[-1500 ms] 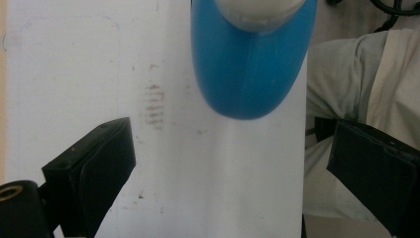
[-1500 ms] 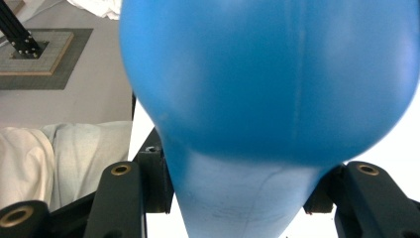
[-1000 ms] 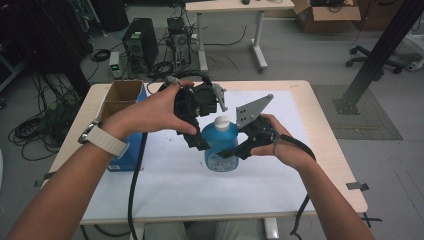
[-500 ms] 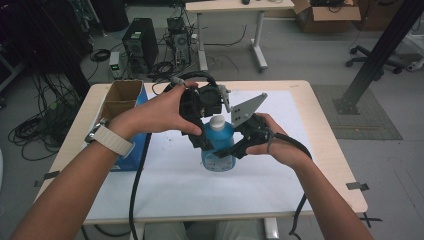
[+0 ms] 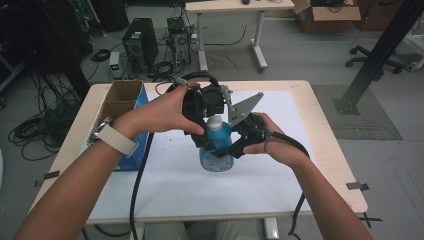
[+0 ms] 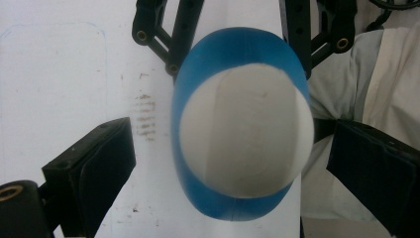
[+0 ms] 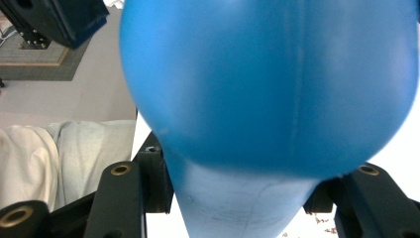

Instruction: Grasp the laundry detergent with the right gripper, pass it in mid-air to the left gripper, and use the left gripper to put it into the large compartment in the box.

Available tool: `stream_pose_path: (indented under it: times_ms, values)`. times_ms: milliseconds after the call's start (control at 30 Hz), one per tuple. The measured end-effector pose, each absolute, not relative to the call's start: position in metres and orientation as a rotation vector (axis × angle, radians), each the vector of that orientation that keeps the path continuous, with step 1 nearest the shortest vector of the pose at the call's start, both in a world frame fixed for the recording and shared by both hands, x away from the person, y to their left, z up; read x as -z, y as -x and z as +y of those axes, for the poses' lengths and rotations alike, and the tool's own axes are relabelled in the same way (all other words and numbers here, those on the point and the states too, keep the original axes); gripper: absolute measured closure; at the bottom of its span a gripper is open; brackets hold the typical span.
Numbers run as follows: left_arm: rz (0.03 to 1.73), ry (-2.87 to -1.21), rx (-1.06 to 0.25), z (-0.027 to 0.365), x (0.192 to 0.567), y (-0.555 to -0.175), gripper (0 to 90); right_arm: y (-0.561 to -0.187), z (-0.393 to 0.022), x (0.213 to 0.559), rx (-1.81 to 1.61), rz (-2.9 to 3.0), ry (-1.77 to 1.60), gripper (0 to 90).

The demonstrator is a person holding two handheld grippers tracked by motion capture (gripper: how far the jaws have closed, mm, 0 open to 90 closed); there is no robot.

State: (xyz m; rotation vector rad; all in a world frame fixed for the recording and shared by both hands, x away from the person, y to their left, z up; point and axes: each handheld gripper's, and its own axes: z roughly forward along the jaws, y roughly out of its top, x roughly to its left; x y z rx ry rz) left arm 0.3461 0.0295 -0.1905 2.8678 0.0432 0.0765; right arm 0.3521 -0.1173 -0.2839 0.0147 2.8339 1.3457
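Note:
A blue bottle (image 5: pixel 216 152) with a white cap (image 5: pixel 215 122) stands upright on the white mat (image 5: pixel 175 185). My right gripper (image 5: pixel 223 150) comes in from the right and is shut on the bottle's body; in the right gripper view the blue bottle (image 7: pixel 267 84) sits between its jaws. My left gripper (image 5: pixel 212 131) hangs over the bottle and points down. In the left gripper view the cap (image 6: pixel 245 131) lies between the two jaws, with a gap on each side, so this gripper is open.
A cardboard box with a blue side (image 5: pixel 122 97) stands at the table's left. A black cable (image 5: pixel 137 190) trails from the left gripper over the front edge. Computer towers (image 5: pixel 140 45) and another table (image 5: pixel 230 7) stand on the floor beyond.

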Motion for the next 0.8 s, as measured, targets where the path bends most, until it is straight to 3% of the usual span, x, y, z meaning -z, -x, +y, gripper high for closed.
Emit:
stream_pose_path:
  times_ms: [800]
  values:
    - [0.008, -2.862, -0.066, 0.0286, 0.1924, -0.3473, 17.1, -0.3516, -0.1165, 0.2843, -1.339, 2.839, -0.018, 44.0]
